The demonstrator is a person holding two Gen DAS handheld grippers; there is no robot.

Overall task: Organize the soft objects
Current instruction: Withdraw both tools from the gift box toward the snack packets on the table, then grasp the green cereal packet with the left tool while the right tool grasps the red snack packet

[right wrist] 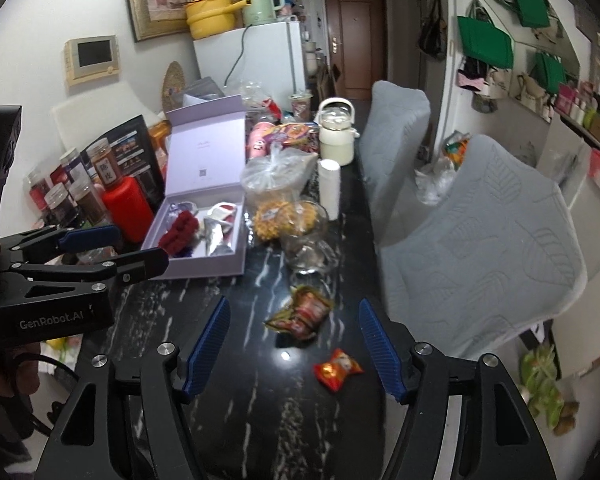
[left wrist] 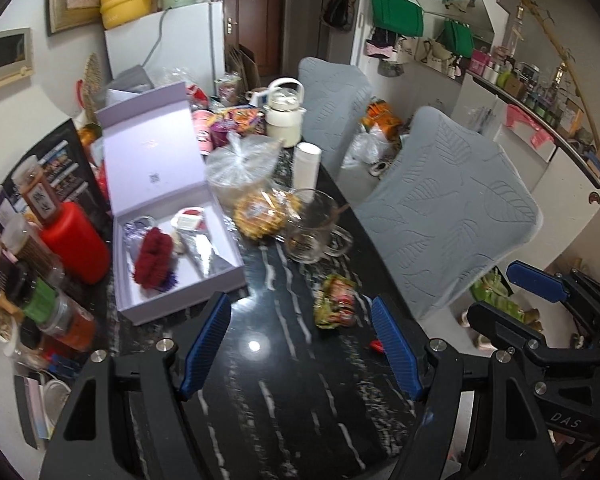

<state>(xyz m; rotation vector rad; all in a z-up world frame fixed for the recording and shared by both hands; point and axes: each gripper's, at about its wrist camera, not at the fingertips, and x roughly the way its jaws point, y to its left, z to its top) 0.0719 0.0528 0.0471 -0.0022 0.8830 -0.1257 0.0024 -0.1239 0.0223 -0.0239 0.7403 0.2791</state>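
Note:
An open lilac box (left wrist: 172, 296) (right wrist: 204, 266) lies on the black marble table (left wrist: 268, 392) (right wrist: 260, 400), holding a dark red fuzzy object (left wrist: 153, 258) (right wrist: 180, 232) and silver packets (left wrist: 204, 254). A green and red snack packet (left wrist: 336, 300) (right wrist: 302, 312) lies ahead of both grippers. A small orange-red packet (right wrist: 337, 368) lies near the right gripper; only its tip (left wrist: 376, 345) shows in the left wrist view. My left gripper (left wrist: 300, 344) is open and empty above the table. My right gripper (right wrist: 294, 346) is open and empty.
A glass mug (left wrist: 312, 226) (right wrist: 306, 240), a yellow snack bag (left wrist: 260, 212), a white tube (left wrist: 306, 164) and a cream kettle (left wrist: 284, 118) stand behind. Spice jars and a red container (left wrist: 76, 240) crowd the left. Two grey chairs (left wrist: 452, 208) line the right edge.

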